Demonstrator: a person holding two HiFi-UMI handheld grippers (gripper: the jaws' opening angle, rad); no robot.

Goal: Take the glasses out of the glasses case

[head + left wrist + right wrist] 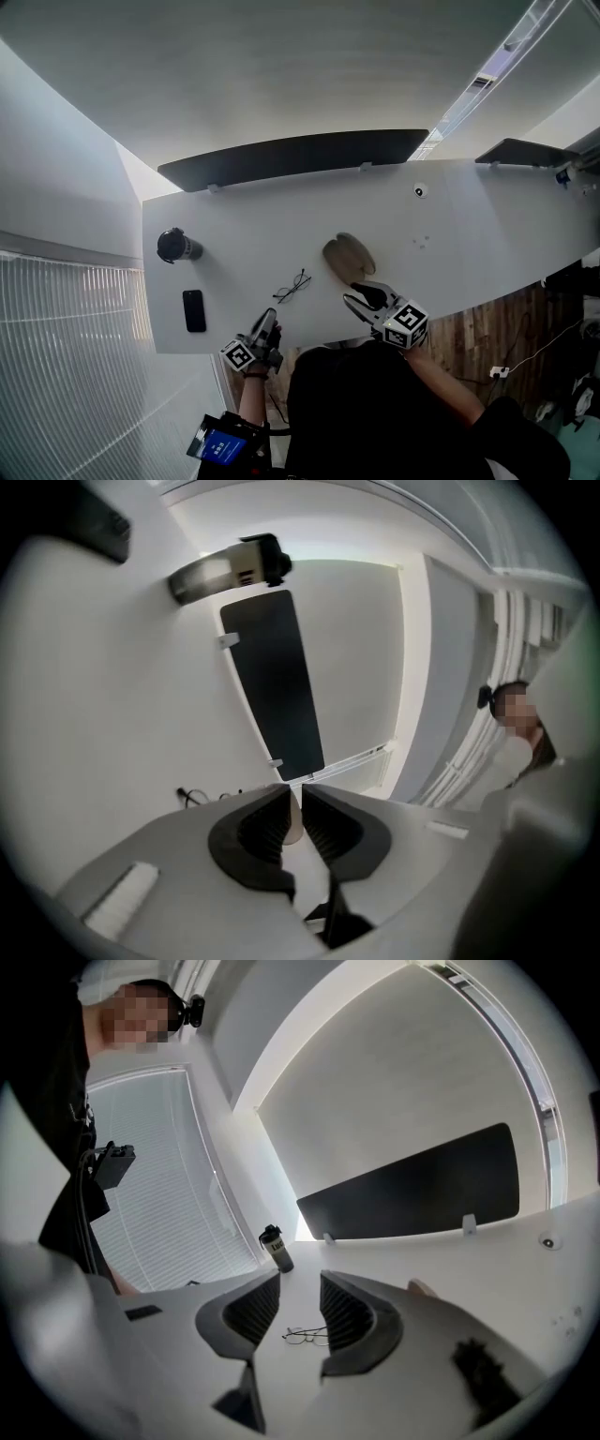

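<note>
Open-plan office, long white desk, dark privacy screens along its far edge, slatted window blinds, ceiling strip light.

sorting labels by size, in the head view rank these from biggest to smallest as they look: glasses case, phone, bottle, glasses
1. glasses case
2. bottle and phone, too alike to rank
3. glasses, only a thin wire frame

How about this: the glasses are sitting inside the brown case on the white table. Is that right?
Not quite. The glasses are not inside the brown case. They lie out on the white table, just to the left of the case, as the head view shows. The case does sit on that table.
</note>
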